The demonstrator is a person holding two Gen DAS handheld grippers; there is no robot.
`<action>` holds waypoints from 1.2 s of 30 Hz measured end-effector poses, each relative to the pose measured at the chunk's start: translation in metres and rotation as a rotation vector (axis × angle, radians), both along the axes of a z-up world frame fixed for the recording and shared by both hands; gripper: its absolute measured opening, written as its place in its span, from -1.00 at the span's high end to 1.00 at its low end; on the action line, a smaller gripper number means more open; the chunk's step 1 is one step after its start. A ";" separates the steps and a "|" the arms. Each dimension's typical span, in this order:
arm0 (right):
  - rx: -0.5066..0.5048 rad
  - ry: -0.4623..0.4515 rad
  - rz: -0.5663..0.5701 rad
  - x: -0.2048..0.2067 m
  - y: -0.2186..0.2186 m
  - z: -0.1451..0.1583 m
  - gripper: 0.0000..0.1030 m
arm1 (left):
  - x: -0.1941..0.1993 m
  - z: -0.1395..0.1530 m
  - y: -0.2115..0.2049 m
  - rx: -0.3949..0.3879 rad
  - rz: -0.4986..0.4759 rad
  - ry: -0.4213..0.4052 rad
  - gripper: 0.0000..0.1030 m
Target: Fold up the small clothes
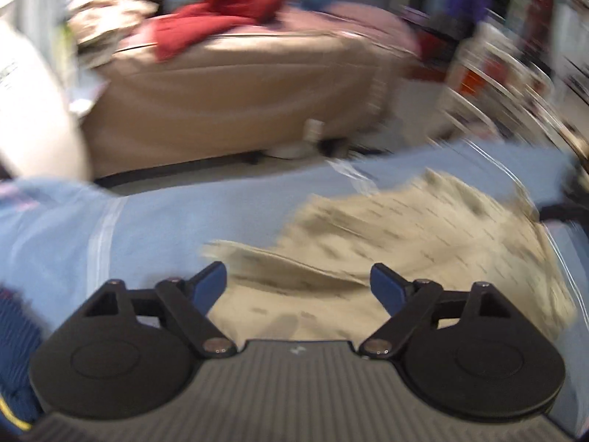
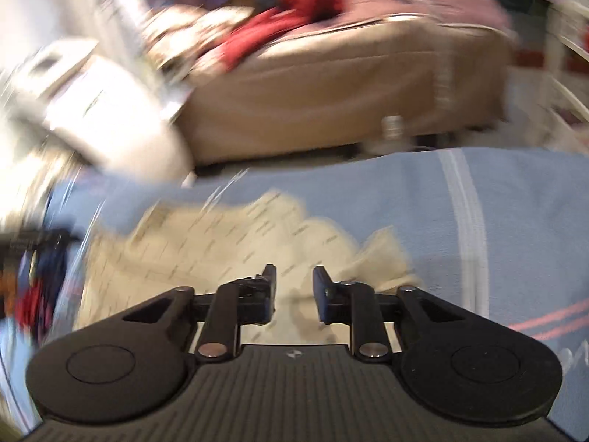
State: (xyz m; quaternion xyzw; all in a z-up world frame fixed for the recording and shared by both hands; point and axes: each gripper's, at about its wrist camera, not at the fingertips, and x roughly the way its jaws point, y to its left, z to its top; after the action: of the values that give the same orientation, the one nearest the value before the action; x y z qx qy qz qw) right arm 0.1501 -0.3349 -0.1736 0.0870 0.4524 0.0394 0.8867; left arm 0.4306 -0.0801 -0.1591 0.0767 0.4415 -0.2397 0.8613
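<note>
A small beige patterned garment (image 1: 405,235) lies crumpled on a light blue cloth (image 1: 165,221) that covers the work surface. My left gripper (image 1: 298,283) is wide open just above the garment's near edge and holds nothing. In the right wrist view the same garment (image 2: 206,243) lies ahead and to the left. My right gripper (image 2: 294,285) is partly open with a narrow gap between its fingers, over the garment's near edge, and nothing is between them. Both views are blurred by motion.
A tan bed or couch (image 1: 239,88) with red clothes (image 1: 221,11) stands beyond the blue cloth. A white object (image 2: 110,110) is at the left. Dark blue clothing (image 1: 14,331) lies at the left edge. White stripes (image 2: 464,213) run across the blue cloth.
</note>
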 end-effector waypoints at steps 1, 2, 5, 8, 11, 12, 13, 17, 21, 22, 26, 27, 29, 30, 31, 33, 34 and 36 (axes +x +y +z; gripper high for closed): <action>-0.039 0.020 0.051 0.002 0.010 -0.008 0.43 | -0.005 -0.006 -0.014 0.017 -0.064 0.016 -0.52; -0.059 0.037 0.078 0.009 0.015 -0.015 0.43 | -0.006 -0.015 -0.027 0.049 -0.108 0.036 -0.50; -0.098 0.095 0.073 0.027 0.018 -0.034 0.44 | 0.005 -0.043 -0.050 0.125 -0.156 0.060 -0.47; -0.145 0.095 0.037 0.048 0.012 -0.041 0.44 | 0.033 -0.060 -0.049 0.139 -0.084 0.069 -0.47; -0.135 0.110 -0.064 0.074 -0.010 -0.043 0.42 | 0.065 -0.063 -0.046 0.164 -0.001 0.045 -0.47; -0.132 0.095 -0.100 0.080 -0.017 -0.040 0.42 | 0.075 -0.063 -0.045 0.202 0.017 0.018 -0.48; -0.125 0.078 -0.125 0.084 -0.023 -0.037 0.37 | 0.082 -0.061 -0.045 0.223 0.033 -0.004 -0.51; -0.103 0.028 -0.174 0.088 -0.033 -0.020 0.24 | 0.083 -0.036 -0.042 0.170 0.078 -0.047 -0.73; -0.077 0.030 -0.160 0.075 -0.029 -0.005 0.11 | 0.047 -0.015 -0.060 0.140 0.033 -0.079 -0.91; -0.054 0.036 -0.163 0.067 -0.029 -0.002 0.04 | 0.038 -0.011 -0.065 0.128 0.027 -0.068 -0.97; -0.053 0.078 -0.137 0.038 -0.019 0.009 -0.34 | -0.007 0.000 -0.079 0.067 0.072 -0.006 -1.00; -0.065 0.093 -0.110 0.031 -0.015 0.012 -0.42 | -0.017 0.000 -0.082 0.052 0.093 0.014 -1.00; -0.045 0.112 -0.082 0.018 -0.016 0.015 -0.67 | -0.040 -0.003 -0.090 0.032 0.124 0.061 -1.00; -0.032 0.121 -0.078 0.013 -0.019 0.017 -0.79 | -0.048 -0.005 -0.094 0.025 0.141 0.081 -1.00; -0.021 0.133 -0.077 0.008 -0.024 0.018 -0.80 | -0.059 -0.008 -0.098 0.012 0.159 0.107 -1.00; -0.030 0.162 -0.059 0.004 -0.037 0.019 -0.79 | -0.076 -0.013 -0.106 -0.018 0.205 0.155 -1.00; -0.055 0.172 -0.038 0.004 -0.044 0.020 -0.78 | -0.083 -0.017 -0.112 -0.032 0.231 0.182 -1.00; -0.110 0.175 0.011 0.005 -0.059 0.024 -0.78 | -0.097 -0.023 -0.128 -0.054 0.262 0.204 -1.00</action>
State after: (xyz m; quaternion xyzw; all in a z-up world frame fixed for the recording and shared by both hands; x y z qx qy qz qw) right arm 0.1555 -0.3934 -0.1501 0.0386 0.5301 0.0115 0.8470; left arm 0.3333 -0.2080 -0.1824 -0.0297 0.5263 -0.1436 0.8375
